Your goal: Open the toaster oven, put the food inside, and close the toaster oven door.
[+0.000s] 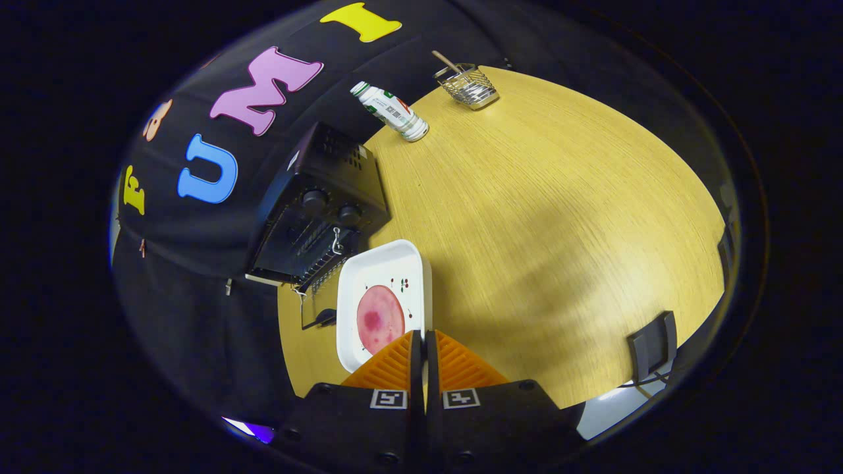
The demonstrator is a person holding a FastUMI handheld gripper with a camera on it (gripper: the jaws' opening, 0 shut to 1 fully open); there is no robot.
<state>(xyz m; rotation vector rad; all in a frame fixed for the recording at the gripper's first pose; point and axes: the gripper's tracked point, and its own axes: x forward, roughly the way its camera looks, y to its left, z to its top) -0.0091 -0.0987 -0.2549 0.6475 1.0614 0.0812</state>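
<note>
Closest to me, the tongs (pixel 422 336) sit with fingers pressed together, nothing between them, tips hanging over the near edge of a white square plate (pixel 413 260). On that plate lies the food (pixel 380 319): a flat, round, pink slice, mottled darker toward its centre, probably cold meat or a soft replica. I judge it light, limp and likely slick; it lies flush with the plate, so pinching its rim may be awkward. Taking the plate by its raised edge looks safer to me, though glazed ware could slip or chip.

Just beyond the plate stands the toaster oven (pixel 316 217), black, two knobs on its face; its glass door (pixel 316 309) seems already dropped open toward the plate, rack showing. Farther along the wood-grain worktop (pixel 560 217) a white bottle (pixel 390 110) lies on its side, then a wire basket (pixel 469 87) holding a stick. A small black stand (pixel 652 343) sits off to the right.
</note>
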